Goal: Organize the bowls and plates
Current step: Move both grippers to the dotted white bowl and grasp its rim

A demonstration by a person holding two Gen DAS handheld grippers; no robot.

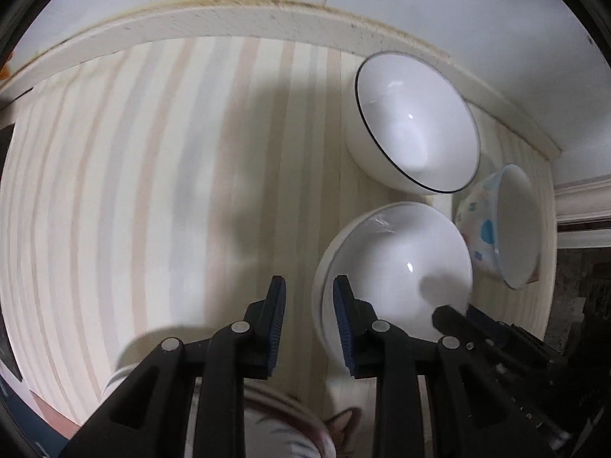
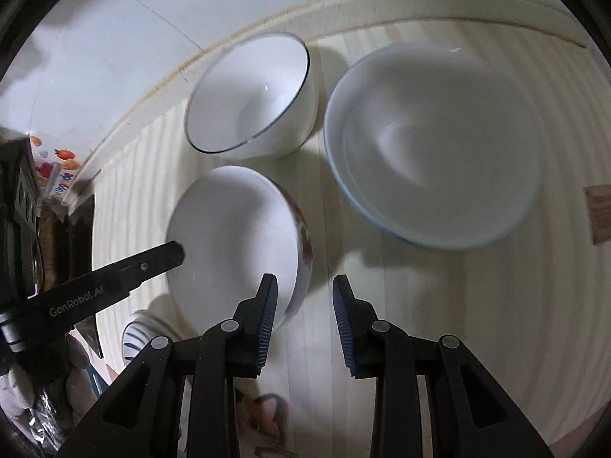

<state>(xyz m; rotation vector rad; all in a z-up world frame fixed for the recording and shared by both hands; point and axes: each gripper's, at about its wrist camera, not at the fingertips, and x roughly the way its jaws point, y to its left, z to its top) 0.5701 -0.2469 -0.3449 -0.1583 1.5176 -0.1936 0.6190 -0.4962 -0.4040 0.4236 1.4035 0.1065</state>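
Left wrist view: the left gripper (image 1: 309,297) sits at lower centre, its jaws parted by a narrow gap with nothing between them; the right finger overlaps the near rim of the plain bowl (image 1: 397,267), though contact cannot be told. This bowl stands at lower right on the striped table (image 1: 133,191). Above it, at upper right, the black-rimmed bowl (image 1: 416,126) stands close to the raised table edge. At far right the patterned bowl (image 1: 500,225) shows its outer wall, white with blue marks. A dark tip of the right gripper (image 1: 454,315) enters from the lower right over the plain bowl's rim.

Right wrist view: the right gripper (image 2: 305,297) sits at lower centre, jaws spread somewhat wider, empty; its left finger lies over the near rim of the plain bowl (image 2: 233,240), which here shows a reddish pattern on its outer right wall. The black-rimmed bowl (image 2: 252,95) stands at upper centre, just beyond the plain bowl. The patterned bowl (image 2: 435,145), pale blue at the rim, fills the upper right, beside both others and apart from them. One finger of the left gripper (image 2: 160,257) reaches in from the left over the plain bowl's left rim. All three bowls stand upright and empty on the table (image 2: 458,324)
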